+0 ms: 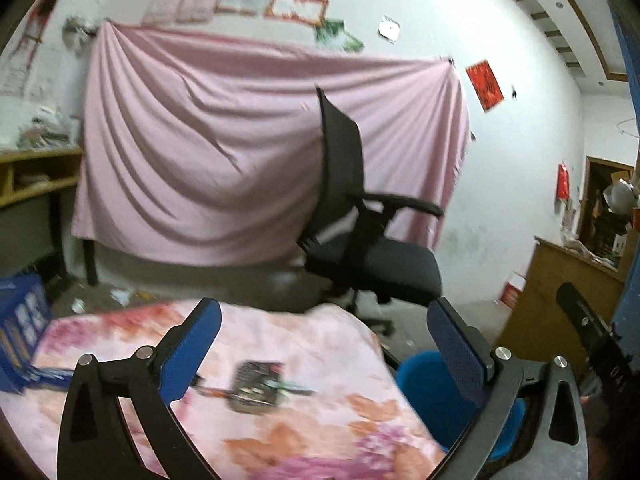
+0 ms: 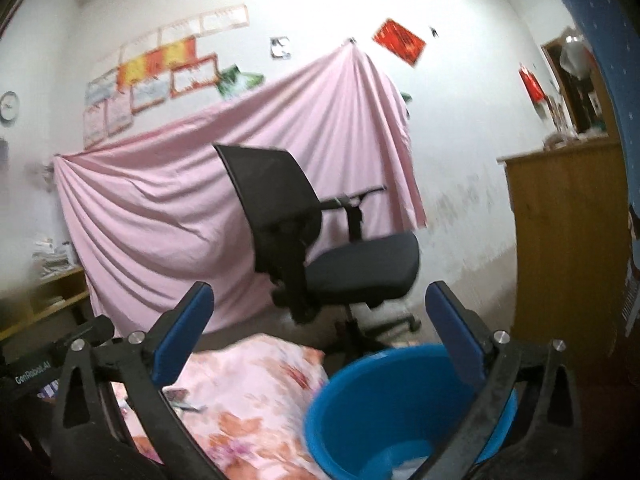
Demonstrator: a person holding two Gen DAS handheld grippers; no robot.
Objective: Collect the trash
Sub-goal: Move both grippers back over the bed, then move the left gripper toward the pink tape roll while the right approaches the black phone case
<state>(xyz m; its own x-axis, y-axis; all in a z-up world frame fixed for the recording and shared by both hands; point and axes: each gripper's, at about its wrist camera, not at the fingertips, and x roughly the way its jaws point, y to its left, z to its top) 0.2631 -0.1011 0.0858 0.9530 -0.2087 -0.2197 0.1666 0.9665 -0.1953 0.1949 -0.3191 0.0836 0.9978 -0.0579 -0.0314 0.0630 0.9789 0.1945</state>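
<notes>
Two hand-held grippers here and both are spread wide with nothing between the pads. From the left wrist view, the left hand-held gripper (image 1: 323, 322) hangs over a worktop covered in a pink floral cloth (image 1: 120, 328), and the one obvious bit of trash, a flattened dark wrapper (image 1: 256, 388), lies flat on that cloth roughly between the fingers and a bit ahead of them. It's blurry, but my guess is it's a thin foil or plastic packet: feather-light, crinkly, probably slick, so I'd pinch it by an edge or corner, and the soft cloth underneath may bunch up into the pinch. A blue bucket (image 1: 424, 384) sits just past the right edge of the worktop. Small scraps (image 1: 120, 294) litter the floor beyond, near a blue crate (image 1: 20, 320). Behind is a black office chair (image 1: 360, 220), a pink sheet (image 1: 200, 140) pinned across the wall, and wooden shelving on either side. Right wrist view: the right hand-held gripper (image 2: 319, 304) is above the blue bucket (image 2: 360, 408), which seems to have something pale in the bottom, too blurred to name. Same cloth to its left, chair (image 2: 320, 240) and sheet behind, a wooden cabinet (image 2: 568, 240) on the right. Cluttered, dim room.
</notes>
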